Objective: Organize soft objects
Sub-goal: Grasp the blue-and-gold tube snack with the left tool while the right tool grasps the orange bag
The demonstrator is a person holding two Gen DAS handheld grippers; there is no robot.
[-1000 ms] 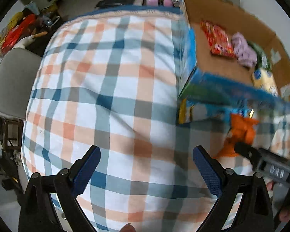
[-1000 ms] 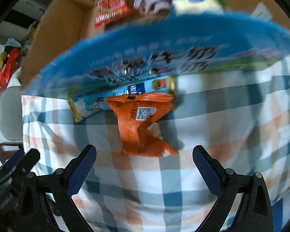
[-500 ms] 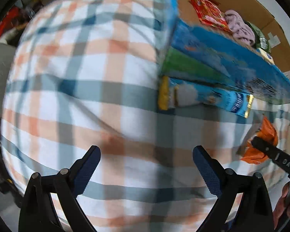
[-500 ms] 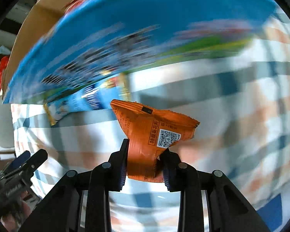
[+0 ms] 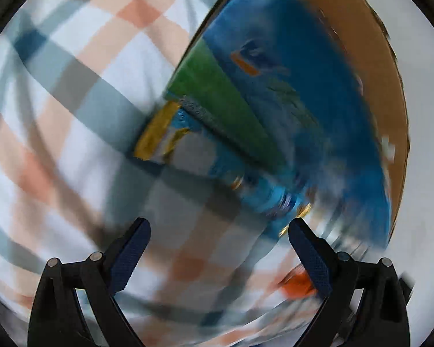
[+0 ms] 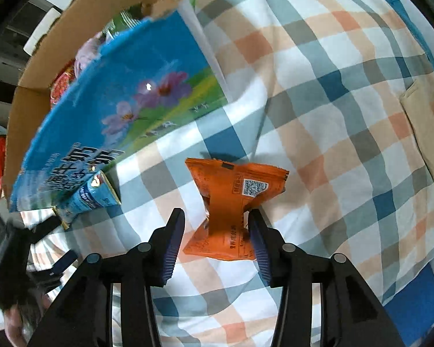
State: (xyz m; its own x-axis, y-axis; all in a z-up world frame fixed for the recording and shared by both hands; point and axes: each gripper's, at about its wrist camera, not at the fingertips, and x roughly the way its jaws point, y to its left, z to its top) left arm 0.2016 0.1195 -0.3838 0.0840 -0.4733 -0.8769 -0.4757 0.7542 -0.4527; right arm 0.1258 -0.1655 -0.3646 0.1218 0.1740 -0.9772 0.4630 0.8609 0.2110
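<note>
An orange snack packet (image 6: pixel 234 202) lies between the fingers of my right gripper (image 6: pixel 215 225), over the plaid cloth. The jaws stand partly apart; the right finger touches the packet's pinched waist, the left finger is clear of it. A blue snack bag (image 6: pixel 92 196) lies against the blue printed side of the cardboard box (image 6: pixel 124 95). In the blurred left wrist view my left gripper (image 5: pixel 217 231) is open and empty just in front of that blue bag (image 5: pixel 254 190) and the box (image 5: pixel 289 92). A bit of the orange packet (image 5: pixel 298 283) shows at lower right.
The box holds a red packet (image 6: pixel 60 84), a pink soft item (image 6: pixel 85 55) and green packets (image 6: pixel 127 17). The plaid cloth (image 6: pixel 332 115) covers the surface on the right. The left hand and gripper (image 6: pixel 17 260) show at the lower left of the right wrist view.
My right gripper, shut on the orange packet half a second ago, has opened partway and swung right. My left gripper has moved quickly toward the blue bag and box.
</note>
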